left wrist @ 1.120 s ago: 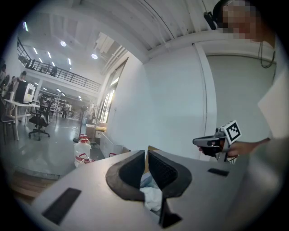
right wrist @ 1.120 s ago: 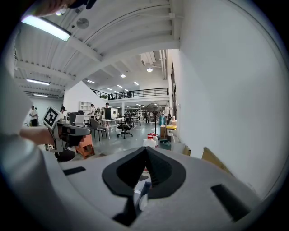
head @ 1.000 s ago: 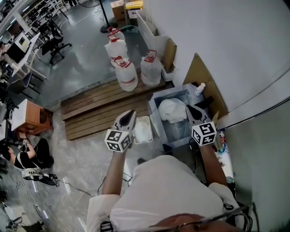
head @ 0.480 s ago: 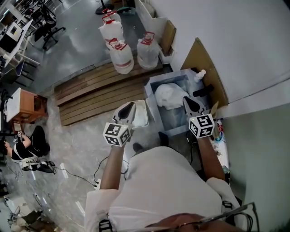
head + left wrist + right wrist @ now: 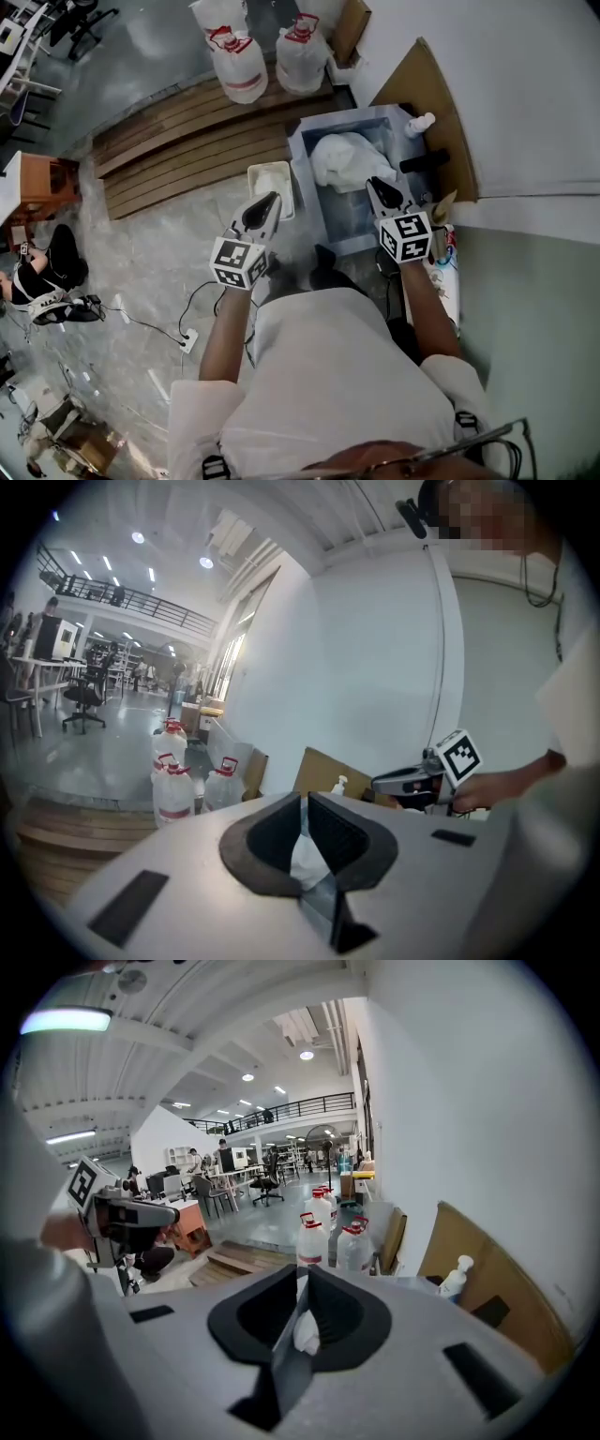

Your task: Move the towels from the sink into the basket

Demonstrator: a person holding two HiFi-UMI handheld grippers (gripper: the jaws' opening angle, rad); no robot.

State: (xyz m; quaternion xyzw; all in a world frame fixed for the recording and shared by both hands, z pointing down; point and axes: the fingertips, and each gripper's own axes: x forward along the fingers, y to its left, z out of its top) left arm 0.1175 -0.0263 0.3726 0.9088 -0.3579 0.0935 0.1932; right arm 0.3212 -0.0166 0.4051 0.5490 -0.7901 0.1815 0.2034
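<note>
White towels (image 5: 345, 159) lie heaped in the grey sink (image 5: 323, 211) by the wall. On the floor to its left stands a white basket (image 5: 254, 173) holding a white towel (image 5: 274, 185). My left gripper (image 5: 264, 204) hovers over the basket's near end, its jaws a narrow slit apart and empty; the left gripper view (image 5: 304, 799) shows white cloth beyond the slit. My right gripper (image 5: 378, 190) hangs over the sink's near right side. In the right gripper view (image 5: 302, 1275) its jaws have just been opening a crack, with nothing between them.
Two large water bottles (image 5: 230, 52) stand past a wooden pallet (image 5: 187, 155). A soap bottle (image 5: 422, 124) and a black tap (image 5: 422, 164) sit on the sink's right rim, with cardboard (image 5: 427, 89) against the wall. A person (image 5: 37, 272) sits on the floor far left.
Both grippers have come down closer to the sink and the basket. The right gripper's jaws have parted slightly. The towels have not moved.
</note>
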